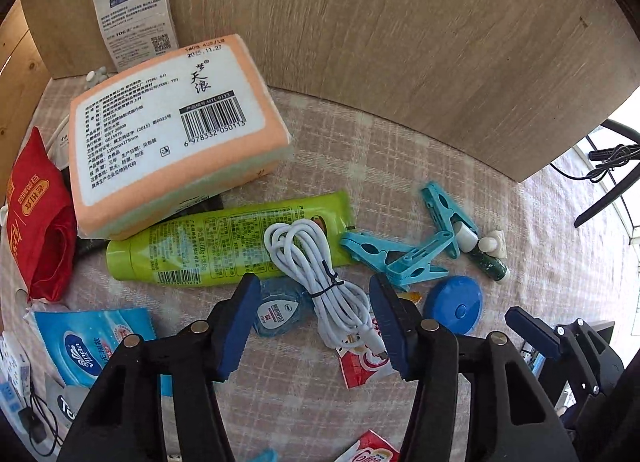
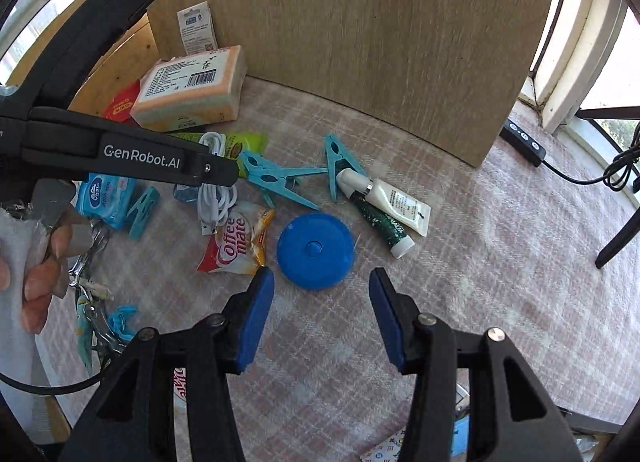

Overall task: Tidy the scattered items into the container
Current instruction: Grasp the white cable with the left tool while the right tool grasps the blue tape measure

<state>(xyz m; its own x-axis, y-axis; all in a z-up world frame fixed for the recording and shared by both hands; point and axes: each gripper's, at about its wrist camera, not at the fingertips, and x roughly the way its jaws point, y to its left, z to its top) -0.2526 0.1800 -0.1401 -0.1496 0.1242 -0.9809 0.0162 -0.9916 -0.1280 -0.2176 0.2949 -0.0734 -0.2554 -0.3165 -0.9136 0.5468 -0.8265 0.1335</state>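
- Left wrist view: left gripper points steeply down, jaws spread, pinching nothing. White cable, bundled w/ a black tie, lies betw. the blue pads, not pressed as far as I can tell. Its long axis runs roughly along the fingers, top-left to bottom-right, so jaws would close across the bundle's width. Coil end lies on the green tube; plug end on a red sachet.
- Right wrist view: right gripper spread, empty. Blue round tape measure sits just ahead of the tips, centred betw. them, not touching. Cable is nearer the left hand; tape measure nearer the right.
- Container: can't tell which object it is; wooden panel stands behind the clutter.
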